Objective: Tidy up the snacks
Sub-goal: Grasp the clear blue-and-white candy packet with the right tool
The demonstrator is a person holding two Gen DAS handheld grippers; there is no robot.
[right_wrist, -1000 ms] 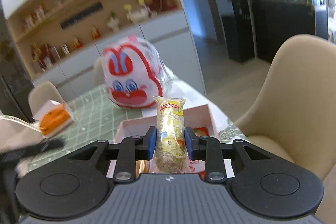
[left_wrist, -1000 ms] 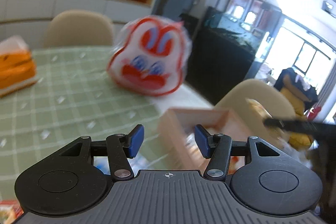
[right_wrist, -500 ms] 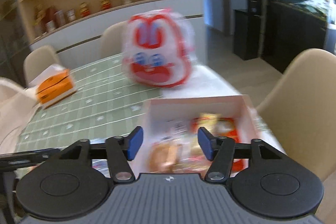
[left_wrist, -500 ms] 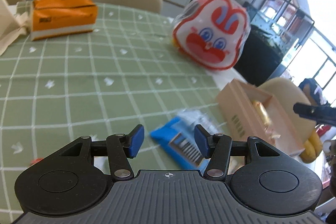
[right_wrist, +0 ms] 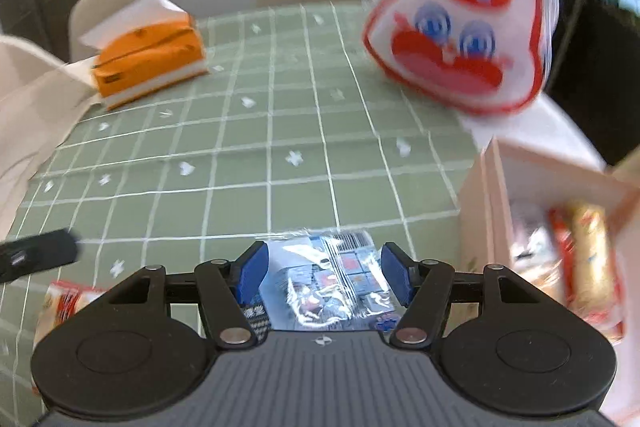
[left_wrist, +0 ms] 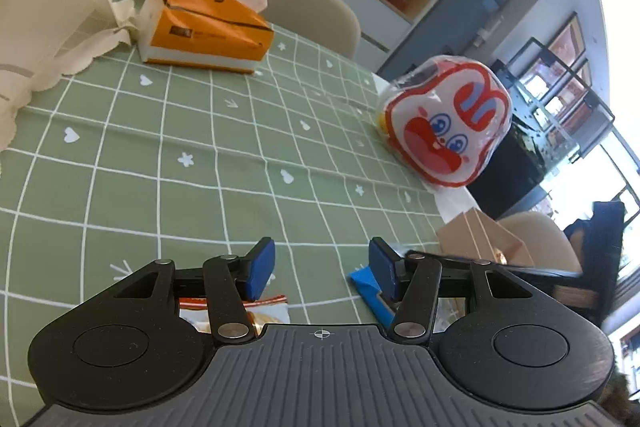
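Both claws spread, empty: right claw (right_wrist: 322, 273) over blue packet (right_wrist: 332, 287); box (right_wrist: 560, 211) at 3 o'clock; tissues (right_wrist: 148, 63) at 10 on green worktop (right_wrist: 280, 147).

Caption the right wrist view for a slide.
Open right gripper poised over a blue snack packet on the green tablecloth, the pink box of snacks at right.

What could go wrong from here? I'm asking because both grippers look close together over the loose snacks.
1. The right gripper stands open over the shiny blue packet; the slick, crinkly wrapper could slip or get pinched only at an edge.
2. The left gripper works close by, above the red-and-white snack packet, so the two tools might bump.
3. The pink box already looks crowded; another snack may catch on its wall.
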